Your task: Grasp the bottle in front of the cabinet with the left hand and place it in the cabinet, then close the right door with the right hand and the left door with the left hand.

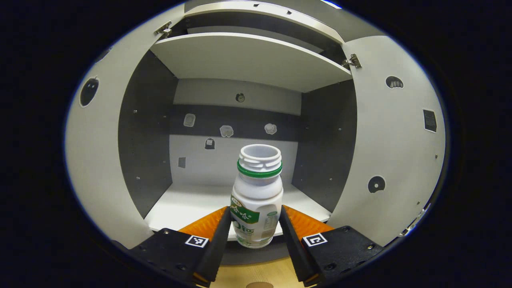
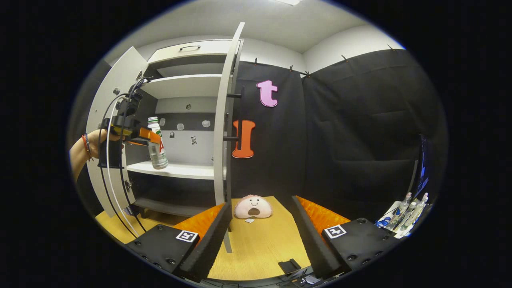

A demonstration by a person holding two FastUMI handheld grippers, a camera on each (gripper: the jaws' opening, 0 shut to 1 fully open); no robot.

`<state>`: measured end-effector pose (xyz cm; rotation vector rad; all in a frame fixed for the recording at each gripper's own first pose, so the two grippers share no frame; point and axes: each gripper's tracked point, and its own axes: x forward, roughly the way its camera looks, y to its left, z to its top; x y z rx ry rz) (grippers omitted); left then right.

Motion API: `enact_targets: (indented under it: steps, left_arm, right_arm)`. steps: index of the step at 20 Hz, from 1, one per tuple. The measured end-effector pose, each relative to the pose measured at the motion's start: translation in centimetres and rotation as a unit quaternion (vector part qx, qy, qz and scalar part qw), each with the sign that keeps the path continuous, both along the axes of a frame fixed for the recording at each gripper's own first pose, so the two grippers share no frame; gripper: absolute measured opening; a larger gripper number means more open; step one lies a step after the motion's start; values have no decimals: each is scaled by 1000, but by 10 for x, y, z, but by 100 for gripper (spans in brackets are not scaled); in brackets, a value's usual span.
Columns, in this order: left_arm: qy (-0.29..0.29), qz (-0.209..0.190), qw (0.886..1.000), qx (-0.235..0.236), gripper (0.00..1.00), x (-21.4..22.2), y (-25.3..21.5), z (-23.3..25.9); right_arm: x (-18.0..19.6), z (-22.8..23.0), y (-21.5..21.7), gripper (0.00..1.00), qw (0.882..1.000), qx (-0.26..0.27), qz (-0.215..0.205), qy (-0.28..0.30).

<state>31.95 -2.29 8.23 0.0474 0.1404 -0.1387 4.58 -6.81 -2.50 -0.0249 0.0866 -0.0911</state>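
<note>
The left gripper [image 1: 256, 228] clamped the upright bottle [image 1: 257, 196] between its fingers, the cabinet shelf [image 1: 192, 204] lying just ahead; the right gripper's [image 2: 260, 236] fingers stood apart.

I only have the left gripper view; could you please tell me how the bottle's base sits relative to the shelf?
Observer: In the right gripper view the bottle, clamped in the left gripper, has its base about level with the shelf front edge; contact unclear.
Operator: Is the right gripper free?
Observer: Yes, it is open above the table.
Operator: Anything near the right door?
Observer: A plush toy lies on the table beside it.
</note>
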Motion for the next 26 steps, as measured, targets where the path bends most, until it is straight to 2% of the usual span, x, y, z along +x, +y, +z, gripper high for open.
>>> enact_targets:
  steps: [4, 9, 14, 18, 19, 20, 22, 26]
  left_arm:
    - [20, -2, 1000, 15, 72, 37, -2, -6]
    - [67, -9, 997, 21, 72, 65, -10, -36]
    - [70, 0, 997, 39, 73, 82, -13, -37]
    - [68, 1, 997, 39, 76, 84, -14, -37]
    - [67, 5, 997, 38, 79, 81, -12, -36]
    - [63, 9, 997, 36, 89, 79, -9, -34]
    - [50, 15, 998, 23, 97, 71, -7, -26]
    - [24, 23, 999, 1, 97, 31, 5, -7]
  right_arm:
    - [6, 3, -12, 98, 1000, 0, -11, -4]
    - [10, 3, -21, 98, 1000, -1, -20, -3]
    - [15, 0, -31, 98, 1000, -1, -29, 0]
    - [19, -1, -32, 98, 1000, 2, -30, 3]
    - [21, -1, -31, 98, 1000, 2, -29, 3]
    - [22, -1, -30, 98, 1000, 1, -27, 3]
    - [24, 1, -27, 98, 1000, -1, -23, 3]
    - [29, 8, -26, 98, 1000, -12, -18, 0]
